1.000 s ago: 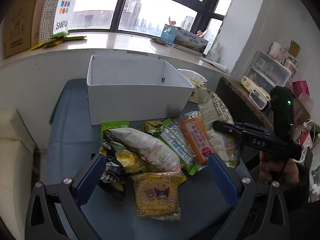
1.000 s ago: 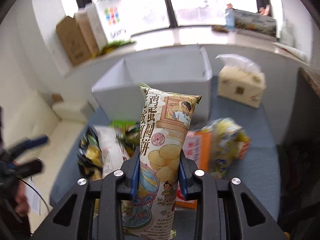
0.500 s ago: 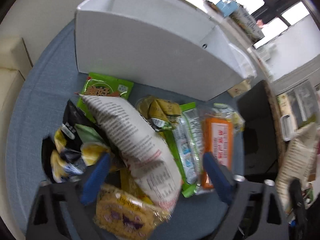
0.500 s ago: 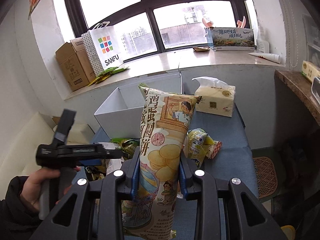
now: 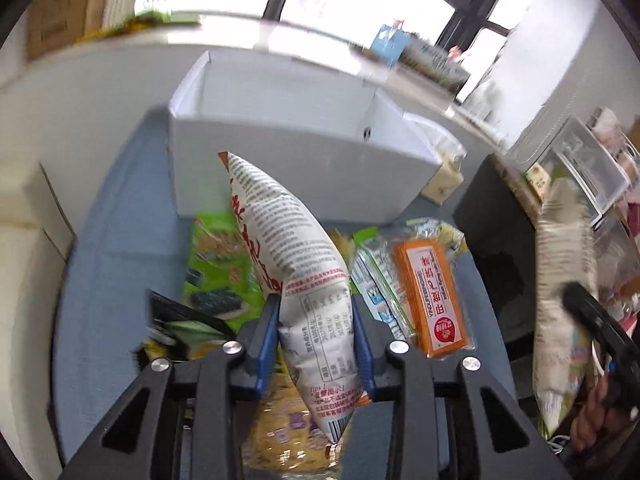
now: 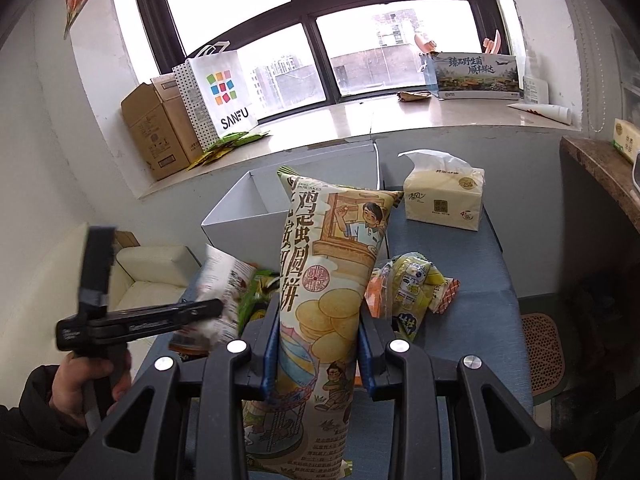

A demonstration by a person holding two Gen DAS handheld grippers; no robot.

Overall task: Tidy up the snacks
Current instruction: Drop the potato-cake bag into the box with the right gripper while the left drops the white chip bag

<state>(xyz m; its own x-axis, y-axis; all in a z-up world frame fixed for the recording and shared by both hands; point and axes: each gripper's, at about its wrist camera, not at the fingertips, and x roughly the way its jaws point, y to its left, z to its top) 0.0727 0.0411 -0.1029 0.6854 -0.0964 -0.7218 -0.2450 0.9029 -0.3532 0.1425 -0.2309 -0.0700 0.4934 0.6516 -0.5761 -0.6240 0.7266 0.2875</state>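
Here, the left gripper (image 5: 314, 344) has just been closing, and its blue pads now clamp a white snack bag (image 5: 296, 272) printed with small text and red characters. The bag tilts up and away toward a white open box (image 5: 288, 168), its upper end lifted above the pile of snacks on the blue surface (image 5: 116, 240). Just beside it lie a green seaweed packet (image 5: 216, 268) and an orange cracker pack (image 5: 430, 296). The right gripper (image 6: 318, 344) is clamped on a tall illustrated egg-pancake bag (image 6: 328, 280), held upright in front of the box. A yellow wrapped pack (image 6: 416, 284) lies on the surface to its right, and a tissue pack (image 6: 444, 200) stands beyond. A hand (image 6: 86, 380) grips the left tool's handle.
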